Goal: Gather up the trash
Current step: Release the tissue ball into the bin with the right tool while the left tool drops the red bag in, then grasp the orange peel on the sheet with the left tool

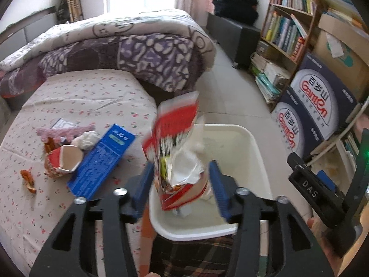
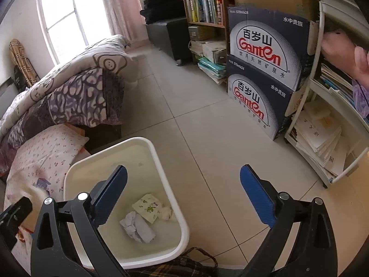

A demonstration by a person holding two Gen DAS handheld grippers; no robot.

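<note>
A red-and-white snack wrapper [image 1: 175, 143] is seen between the parted pads of the left gripper [image 1: 182, 182], above the white bin [image 1: 251, 143], seemingly released. The right gripper [image 2: 184, 196] is spread wide and empty beside the bin. If caught on the bin's rim, the wrapper could spill onto the open tiled floor [image 2: 207, 115]

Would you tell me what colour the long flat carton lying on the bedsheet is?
Blue carton with white print, clearest in the left wrist view.
</note>
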